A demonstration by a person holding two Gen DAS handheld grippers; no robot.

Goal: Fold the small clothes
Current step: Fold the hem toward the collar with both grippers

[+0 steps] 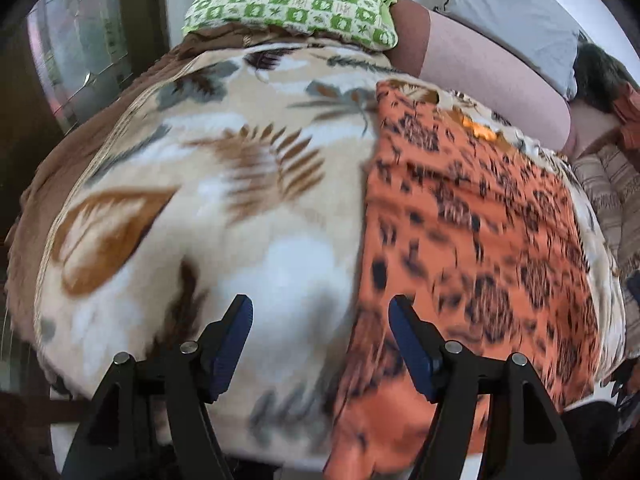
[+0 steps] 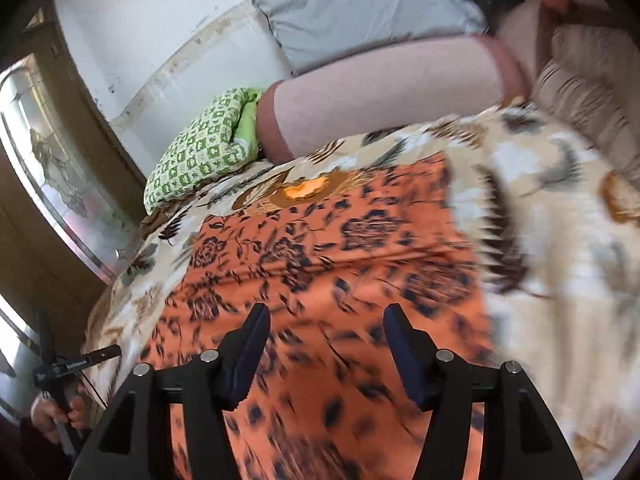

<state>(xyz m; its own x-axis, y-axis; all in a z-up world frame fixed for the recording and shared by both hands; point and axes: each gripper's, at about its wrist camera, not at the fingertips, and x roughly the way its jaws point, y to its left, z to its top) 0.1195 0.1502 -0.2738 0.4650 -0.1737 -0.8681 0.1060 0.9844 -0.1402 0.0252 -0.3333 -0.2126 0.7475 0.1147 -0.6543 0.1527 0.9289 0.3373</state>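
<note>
An orange cloth (image 1: 480, 220) (image 2: 340, 248) with a dark flower print lies spread flat on a cream blanket (image 1: 200, 160) (image 2: 540, 208) patterned with leaves, which covers a bed. My left gripper (image 1: 320, 304) hovers open over the cloth's left edge, one fingertip above the blanket and the other above the cloth, with nothing between them. My right gripper (image 2: 326, 312) stands open above the near half of the orange cloth, its blue pads apart and gripping nothing. Both views are blurred by motion.
A green checked pillow (image 1: 296, 0) (image 2: 196, 152), a pink bolster (image 1: 480, 72) (image 2: 380, 92) and a grey pillow (image 1: 512, 12) lie at the bed's far end. A glass-panelled door (image 1: 80, 40) is at the left. Striped fabric (image 1: 608, 188) lies at the right. A hand (image 2: 56, 412) shows at lower left.
</note>
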